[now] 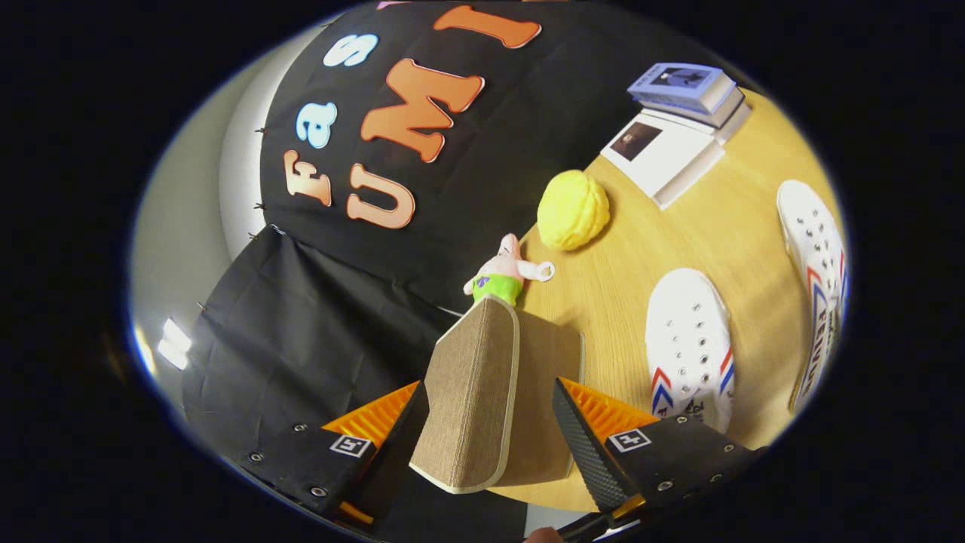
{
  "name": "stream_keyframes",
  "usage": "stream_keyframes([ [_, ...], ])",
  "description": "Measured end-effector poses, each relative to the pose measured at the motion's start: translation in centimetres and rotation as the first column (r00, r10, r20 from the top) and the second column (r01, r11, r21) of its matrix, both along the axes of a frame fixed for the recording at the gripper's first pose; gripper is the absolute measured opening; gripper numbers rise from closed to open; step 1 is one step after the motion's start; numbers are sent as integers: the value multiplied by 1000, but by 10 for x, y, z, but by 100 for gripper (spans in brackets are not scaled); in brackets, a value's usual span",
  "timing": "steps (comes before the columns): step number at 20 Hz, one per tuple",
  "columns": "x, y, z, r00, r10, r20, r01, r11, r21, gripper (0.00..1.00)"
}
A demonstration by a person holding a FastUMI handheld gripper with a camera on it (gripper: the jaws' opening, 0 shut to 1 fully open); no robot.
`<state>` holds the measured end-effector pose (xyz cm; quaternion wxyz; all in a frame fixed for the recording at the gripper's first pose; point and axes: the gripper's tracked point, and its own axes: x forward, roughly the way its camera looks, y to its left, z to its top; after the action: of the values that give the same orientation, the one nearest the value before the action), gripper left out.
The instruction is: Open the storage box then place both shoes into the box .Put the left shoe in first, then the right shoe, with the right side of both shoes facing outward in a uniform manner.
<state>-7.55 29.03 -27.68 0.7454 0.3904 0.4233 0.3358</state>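
Two shoes [690, 339] [818, 256] sit on table [724, 226] at 2 o'clock of gripper [490, 422]; fingers spread wide around box flap [471, 400], contact unclear.

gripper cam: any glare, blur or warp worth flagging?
Gripper view: sharp throughout, strong fisheye bending of the table edge and the outer shoe; a bright glare spot on the grey wall; soft shadow under the yellow ball; hand-held gripper open, box lid between its fingers.
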Motion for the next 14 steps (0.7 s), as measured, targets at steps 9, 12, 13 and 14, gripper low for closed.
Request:
stream_keyframes([
  [9, -12, 50, -22, 982, 139, -131, -116, 979, 166, 98],
  [12, -17, 65, -18, 971, 191, -145, -156, 963, 222, 98],
  [13, -18, 67, -19, 969, 200, -148, -164, 960, 227, 97],
  [14, -18, 70, -21, 966, 206, -156, -167, 958, 232, 98],
])
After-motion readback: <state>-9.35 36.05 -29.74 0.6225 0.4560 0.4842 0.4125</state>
